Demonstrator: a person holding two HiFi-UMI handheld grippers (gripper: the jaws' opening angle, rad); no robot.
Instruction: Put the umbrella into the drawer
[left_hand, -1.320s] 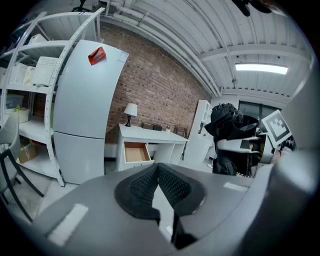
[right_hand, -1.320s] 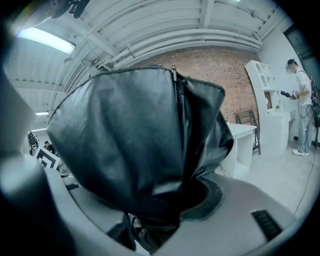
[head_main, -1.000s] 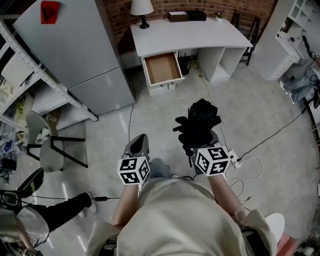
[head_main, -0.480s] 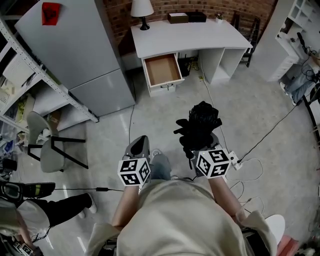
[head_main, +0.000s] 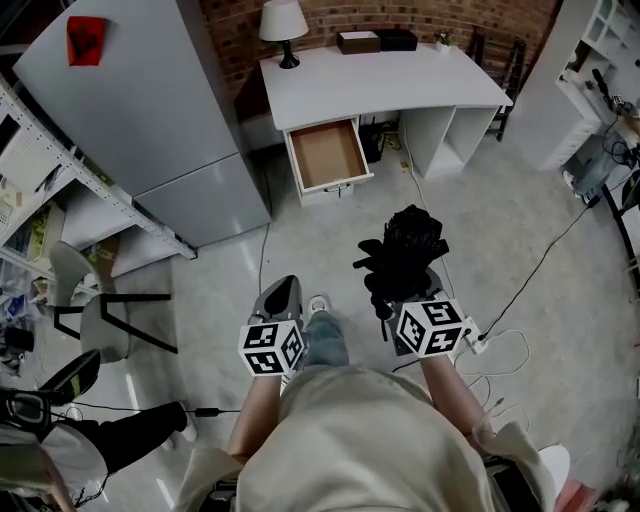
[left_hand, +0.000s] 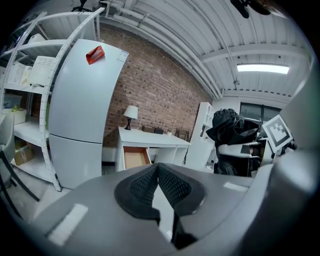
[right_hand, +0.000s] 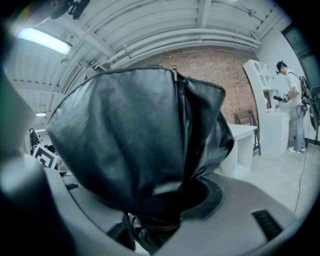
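Note:
A folded black umbrella (head_main: 401, 251) (right_hand: 140, 145) sits bunched between the jaws of my right gripper (head_main: 408, 292), which is shut on it and carries it above the floor. It also shows at the right of the left gripper view as a dark bundle, the umbrella (left_hand: 231, 131). My left gripper (head_main: 278, 296) (left_hand: 157, 172) is shut with nothing in it, pads touching. The open wooden drawer (head_main: 327, 155) (left_hand: 133, 158) of the white desk (head_main: 380, 78) lies ahead, well beyond both grippers.
A grey fridge (head_main: 150, 110) stands left of the desk, with a metal shelf rack (head_main: 60, 190) and a chair (head_main: 90, 300) further left. A lamp (head_main: 283, 25) and boxes sit on the desk. Cables and a power strip (head_main: 472, 330) lie on the floor at right.
Both grippers and the umbrella have moved forward toward the desk; the drawer and desk now sit a little nearer in the head view. The jaws stay as they were.

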